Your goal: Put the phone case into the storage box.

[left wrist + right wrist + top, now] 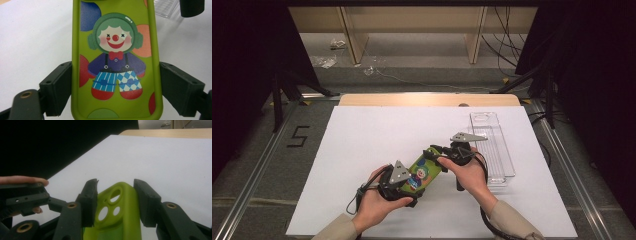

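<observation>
A green phone case (424, 172) printed with a clown hangs just above the white sheet, held between both hands. My left gripper (409, 186) is shut on its near end; in the left gripper view the black pads (58, 87) press both long edges of the phone case (115, 62). My right gripper (438, 154) grips the far end. In the right gripper view its pads (90, 200) sit against both sides of the phone case (120, 220) beside the camera holes, with the case's plain inside facing that camera.
A clear plastic tray (492, 150) lies lengthwise on the right of the white sheet (377, 135), close behind the right hand; a corner of the tray (166, 7) shows beyond the case. The wooden table edge (427, 99) runs along the back.
</observation>
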